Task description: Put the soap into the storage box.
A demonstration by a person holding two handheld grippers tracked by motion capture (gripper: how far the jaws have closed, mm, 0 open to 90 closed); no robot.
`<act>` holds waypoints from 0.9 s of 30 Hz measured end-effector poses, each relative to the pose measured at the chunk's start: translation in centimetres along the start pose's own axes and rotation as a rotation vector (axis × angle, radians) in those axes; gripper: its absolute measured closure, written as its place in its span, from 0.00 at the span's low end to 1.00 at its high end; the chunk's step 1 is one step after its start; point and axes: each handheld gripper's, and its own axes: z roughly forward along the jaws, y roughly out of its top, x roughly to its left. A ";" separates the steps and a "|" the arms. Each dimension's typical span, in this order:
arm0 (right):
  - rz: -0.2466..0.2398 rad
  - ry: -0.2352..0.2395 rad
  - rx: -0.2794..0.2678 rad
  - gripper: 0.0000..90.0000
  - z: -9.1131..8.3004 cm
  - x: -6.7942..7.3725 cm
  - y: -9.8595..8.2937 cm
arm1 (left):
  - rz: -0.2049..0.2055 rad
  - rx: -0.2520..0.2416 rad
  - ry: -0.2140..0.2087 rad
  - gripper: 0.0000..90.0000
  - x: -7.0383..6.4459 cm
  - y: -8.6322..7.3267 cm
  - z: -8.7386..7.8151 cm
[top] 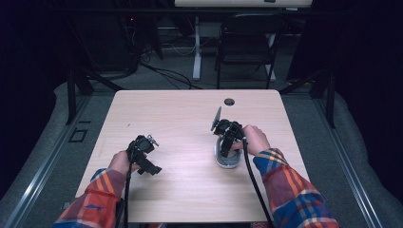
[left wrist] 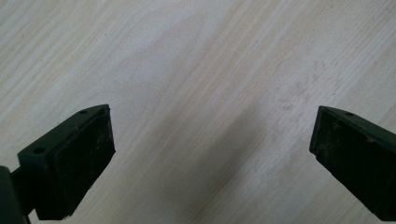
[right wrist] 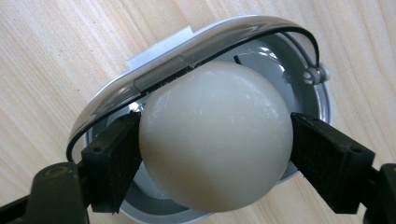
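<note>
egg [right wrist: 212,137] sits in the slicer [right wrist: 261,28] on the table's [top: 190,114] right side.

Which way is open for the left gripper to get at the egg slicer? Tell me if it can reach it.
Probably yes. The left gripper is open over bare table, nothing lying between it and the egg slicer. But the right gripper sits over the slicer, shut on the egg, so only the slicer's near rim looks free.

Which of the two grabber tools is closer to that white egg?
Right. The right gripper has its jaws on both sides of the egg, above the grey slicer. The left gripper is far off across the bare table, open.
</note>
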 end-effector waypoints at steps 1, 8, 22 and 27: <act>-0.002 0.000 -0.003 0.21 -0.1 0.0 0.0 | 0.000 0.001 0.000 0.00 0.0 0.0 0.0; -0.002 -0.002 -0.024 0.20 -0.8 0.0 -0.6 | 0.000 0.001 0.000 0.00 0.0 0.0 0.0; 0.026 -0.012 -0.051 0.20 -2.3 -0.2 -2.2 | 0.000 0.002 0.001 0.00 0.0 0.0 0.0; 0.034 -0.020 -0.062 0.20 -2.9 -0.5 -3.3 | -0.001 -0.001 0.005 0.00 -0.1 0.0 0.0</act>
